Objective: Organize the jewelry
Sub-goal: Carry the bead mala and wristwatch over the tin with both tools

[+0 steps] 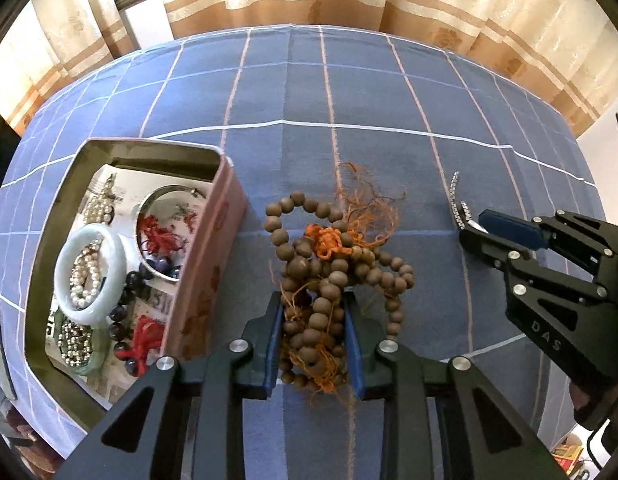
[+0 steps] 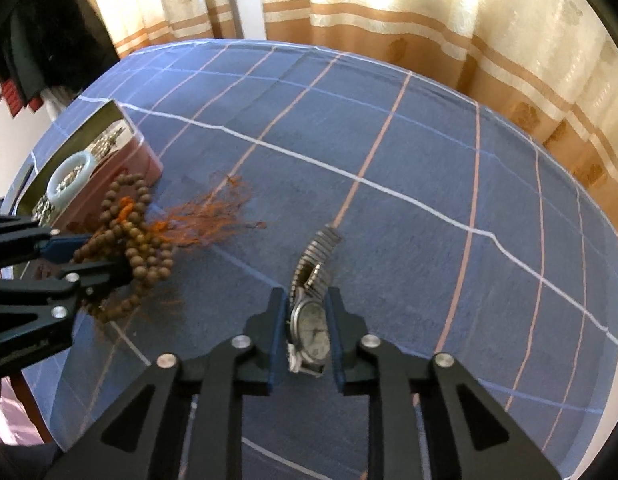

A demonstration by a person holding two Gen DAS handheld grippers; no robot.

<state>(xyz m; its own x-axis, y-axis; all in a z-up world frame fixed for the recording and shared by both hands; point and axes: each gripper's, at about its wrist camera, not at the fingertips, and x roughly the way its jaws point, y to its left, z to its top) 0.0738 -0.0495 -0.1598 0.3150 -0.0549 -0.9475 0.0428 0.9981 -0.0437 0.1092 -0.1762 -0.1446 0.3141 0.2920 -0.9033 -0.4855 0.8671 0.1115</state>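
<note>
My left gripper (image 1: 313,300) is shut on a bundle of brown wooden beads (image 1: 329,264) with orange tassels; part of the strand lies on the blue checked tablecloth (image 1: 349,152). The beads also show in the right wrist view (image 2: 129,236), held by the left gripper (image 2: 101,258). My right gripper (image 2: 307,296) is shut on a silver wristwatch (image 2: 311,326) with a metal stretch band, its band end trailing forward. In the left wrist view the right gripper (image 1: 475,228) holds the watch (image 1: 459,204) at the right.
A pink tin box (image 1: 213,240) stands left of the beads, open, with a pale jade bangle (image 1: 89,272), pearls, dark beads, red tassels and a metal bangle inside. It also shows in the right wrist view (image 2: 145,160). Curtains hang behind the table.
</note>
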